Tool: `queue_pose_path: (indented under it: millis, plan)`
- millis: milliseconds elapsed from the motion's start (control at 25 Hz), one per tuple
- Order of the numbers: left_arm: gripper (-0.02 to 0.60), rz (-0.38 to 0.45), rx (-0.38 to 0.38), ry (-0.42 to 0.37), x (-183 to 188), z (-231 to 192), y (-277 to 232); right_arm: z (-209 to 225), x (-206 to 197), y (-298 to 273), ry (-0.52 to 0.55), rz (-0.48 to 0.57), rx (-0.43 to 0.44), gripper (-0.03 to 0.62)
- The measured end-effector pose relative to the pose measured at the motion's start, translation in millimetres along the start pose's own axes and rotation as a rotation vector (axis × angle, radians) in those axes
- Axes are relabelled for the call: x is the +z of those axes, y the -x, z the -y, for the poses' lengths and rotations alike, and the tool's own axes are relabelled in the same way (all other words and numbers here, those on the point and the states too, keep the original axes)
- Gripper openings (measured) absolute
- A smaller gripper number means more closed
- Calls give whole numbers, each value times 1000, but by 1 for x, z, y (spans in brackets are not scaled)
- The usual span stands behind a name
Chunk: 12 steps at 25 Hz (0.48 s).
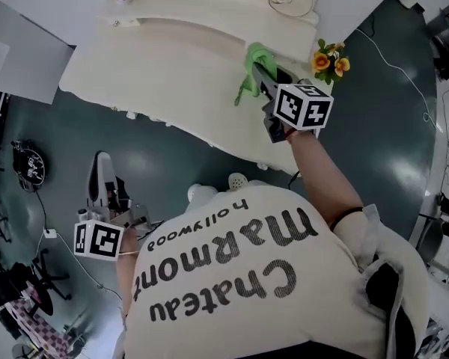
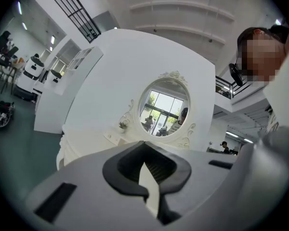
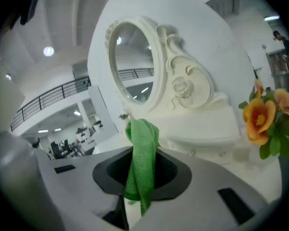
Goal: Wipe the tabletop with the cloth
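Nearest, the left gripper (image 2: pixel 144 147) is hanging over the teal floor (image 1: pixel 172 155), jaws closed on nothing. Farther, the right gripper (image 3: pixel 142 150) is pinching the green cloth (image 3: pixel 143 170) above the cream tabletop (image 1: pixel 172 73), orange flowers (image 1: pixel 329 60) just right, a mirror (image 3: pixel 132 64) beyond.

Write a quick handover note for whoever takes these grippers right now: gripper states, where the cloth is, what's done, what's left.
Right gripper: shut on the green cloth, held over the near edge of the tabletop, beside the orange flowers.
Left gripper: shut, empty, low over the floor.
Done: the cloth is gripped and at the tabletop. Whether it touches the surface can't be told.
Left: wipe the tabletop.
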State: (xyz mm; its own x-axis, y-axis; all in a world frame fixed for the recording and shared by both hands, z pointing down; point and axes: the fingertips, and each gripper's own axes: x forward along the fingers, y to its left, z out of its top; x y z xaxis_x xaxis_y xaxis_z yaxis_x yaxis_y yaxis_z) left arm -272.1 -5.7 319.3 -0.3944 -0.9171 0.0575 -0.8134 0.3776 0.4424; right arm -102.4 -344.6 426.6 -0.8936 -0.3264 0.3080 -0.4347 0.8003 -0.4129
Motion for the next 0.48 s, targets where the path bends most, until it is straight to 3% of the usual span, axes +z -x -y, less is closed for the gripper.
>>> queue_pose_path:
  millis: [120, 240, 360, 480]
  plan:
    - [6, -6, 16, -41, 12, -11, -18, 16, -38, -23, 116, -167, -91, 92]
    - [6, -22, -46, -56, 24, -13, -45, 31, -66, -39, 224, -312, -175, 92]
    - [6, -48, -98, -74, 36, -21, -67, 40, -87, -45, 226, -399, -225, 92]
    - [6, -64, -135, -54, 50, -36, -90, 39, -87, -55, 192, -409, -239, 92]
